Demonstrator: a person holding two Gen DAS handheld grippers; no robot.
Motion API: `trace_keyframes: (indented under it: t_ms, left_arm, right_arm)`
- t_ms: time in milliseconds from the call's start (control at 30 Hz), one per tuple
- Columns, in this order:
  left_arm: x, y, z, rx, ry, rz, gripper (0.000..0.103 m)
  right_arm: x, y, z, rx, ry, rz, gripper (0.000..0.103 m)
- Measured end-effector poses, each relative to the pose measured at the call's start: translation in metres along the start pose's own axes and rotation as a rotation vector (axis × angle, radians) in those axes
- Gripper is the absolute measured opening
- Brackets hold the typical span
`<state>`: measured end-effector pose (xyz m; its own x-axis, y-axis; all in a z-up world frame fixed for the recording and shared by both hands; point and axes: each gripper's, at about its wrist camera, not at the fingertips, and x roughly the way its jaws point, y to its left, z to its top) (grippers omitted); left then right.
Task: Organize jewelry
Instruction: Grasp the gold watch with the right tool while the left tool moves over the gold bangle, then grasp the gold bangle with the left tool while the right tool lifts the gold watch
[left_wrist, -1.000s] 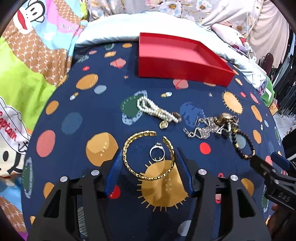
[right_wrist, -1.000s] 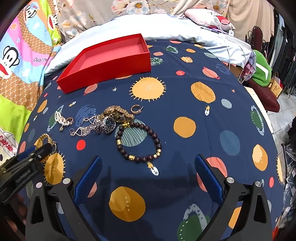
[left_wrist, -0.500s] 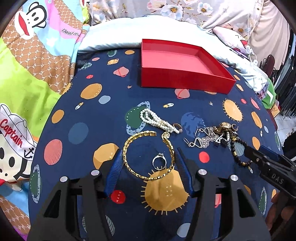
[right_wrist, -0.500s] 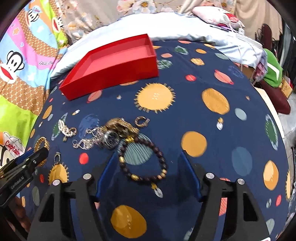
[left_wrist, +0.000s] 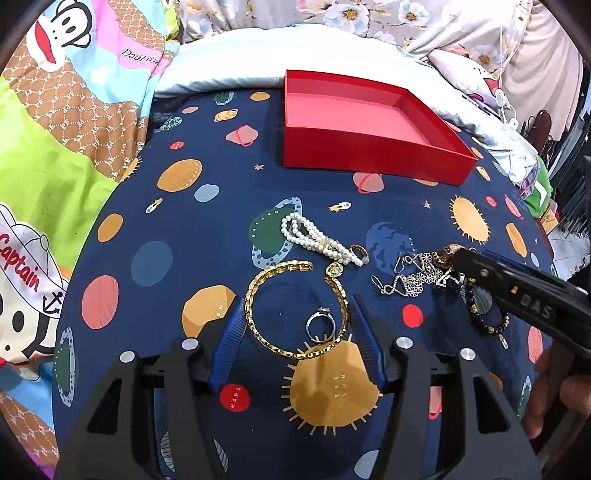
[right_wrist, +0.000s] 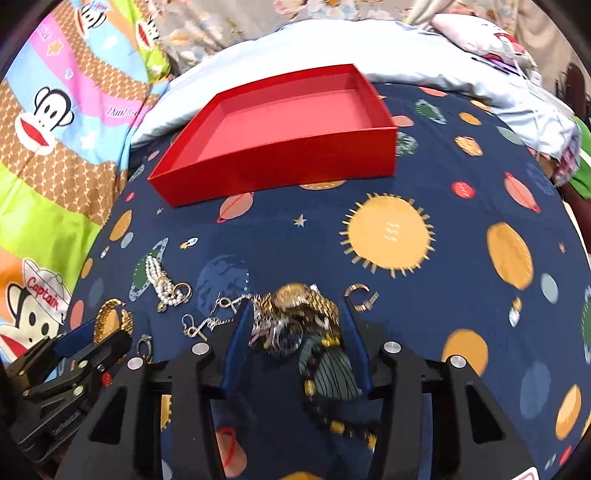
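Nearest in the left wrist view, the left gripper (left_wrist: 297, 330) stands spread, its blue fingers (left_wrist: 229, 334) flanking the gold chain bracelet (left_wrist: 295, 306) without pinching it; a silver ring (left_wrist: 320, 325) lies inside the bracelet's loop, so a squeeze here may, I judge, drag the ring along. To the right, the right gripper (right_wrist: 293, 332) is likewise released, its jaws set either side of the tangled heap with the gold watch (right_wrist: 299, 299), silver chains (left_wrist: 410, 280) and the dark bead bracelet (right_wrist: 317, 387) trailing back under it. That view is blurred, so whether the pads touch the heap is unclear. Both tools look posed to gather a piece each.

Further off lie the pearl bracelet (left_wrist: 317, 240) and a small gold hoop (right_wrist: 360, 297). Farthest, on the planet-print cloth (left_wrist: 207, 229), sits the red tray (left_wrist: 369, 162), holding nothing; the way to it is unobstructed.
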<state>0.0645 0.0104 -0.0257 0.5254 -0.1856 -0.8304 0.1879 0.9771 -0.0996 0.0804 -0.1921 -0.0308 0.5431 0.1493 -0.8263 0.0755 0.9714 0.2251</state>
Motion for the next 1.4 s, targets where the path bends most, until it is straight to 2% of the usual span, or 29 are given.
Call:
trace_keyframes:
  t_ms: [133, 167, 200, 233, 467, 733, 967, 1400]
  left_arm:
    - [0.002, 0.003, 0.001, -0.008, 0.005, 0.001, 0.055]
    - [0.002, 0.004, 0.002, -0.011, 0.006, 0.002, 0.055]
    - [0.003, 0.004, 0.002, -0.013, 0.006, 0.002, 0.055]
    - [0.003, 0.005, 0.003, -0.017, 0.009, 0.003, 0.055]
    - [0.006, 0.005, 0.004, -0.020, 0.016, -0.004, 0.056]
    - [0.004, -0.004, 0.002, -0.001, 0.015, -0.020, 0.056]
    - [-0.004, -0.006, 0.002, 0.004, 0.002, -0.027, 0.056]
    - [-0.027, -0.010, 0.006, 0.013, -0.029, -0.059, 0.056]
  right_arm:
    - [0.015, -0.005, 0.005, -0.008, 0.027, 0.023, 0.043]
    - [0.014, -0.006, 0.005, -0.011, 0.021, 0.026, 0.038]
    - [0.014, -0.006, 0.005, -0.016, 0.030, 0.028, 0.029]
    - [0.013, -0.006, 0.005, -0.018, 0.034, 0.036, 0.026]
    - [-0.005, -0.006, -0.008, -0.004, 0.053, 0.069, 0.020]
    - [-0.030, -0.001, -0.023, -0.003, 0.028, 0.070, 0.011]
    - [-0.053, 0.005, -0.032, -0.013, 0.012, 0.103, 0.009]
    - [-0.137, -0.004, -0.005, 0.040, -0.184, 0.171, 0.008]
